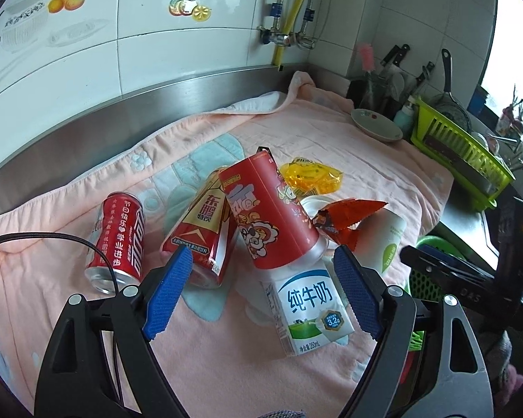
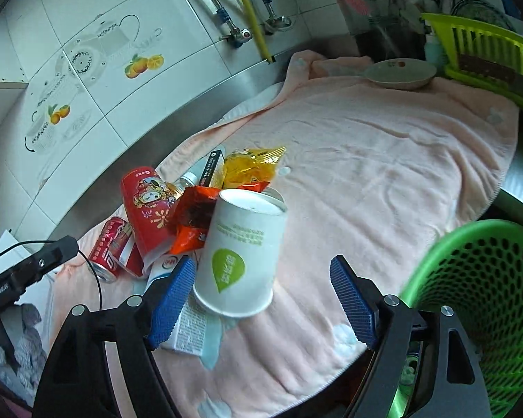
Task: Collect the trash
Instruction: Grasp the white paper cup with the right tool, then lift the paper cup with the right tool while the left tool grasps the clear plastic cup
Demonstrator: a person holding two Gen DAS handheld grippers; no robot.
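A heap of trash is seen on a soft pink terry towel [image 1: 348, 146] spread over the steel table. In the left wrist view, a glossy red aluminium cola can [image 1: 116, 240] lies on its side at the left, well apart from a red-and-gold drink pouch [image 1: 202, 230]. Against the pouch a tall red printed carton [image 1: 272, 209] is tilted, its lower end resting on a white rectangular milk carton [image 1: 307, 310]. A crinkled orange foil wrapper [image 1: 345, 217] and a yellow cellophane packet [image 1: 310, 174] lie behind. The left gripper [image 1: 261, 299] is held above the milk carton, its ribbed blue fingers [image 1: 167, 296] spread wide and gripping nothing.

Only the right wrist view shows clearly a white paper cup with a green leaf mark [image 2: 240, 247], leaning on the heap, and a perforated green plastic basket [image 2: 477, 299] at the table's edge. The right gripper [image 2: 261, 299] is opened wide around the cup's base, without visible contact.

A pale ceramic plate [image 1: 376, 125] and a lime plastic rack [image 1: 463, 153] are seen at the far end.
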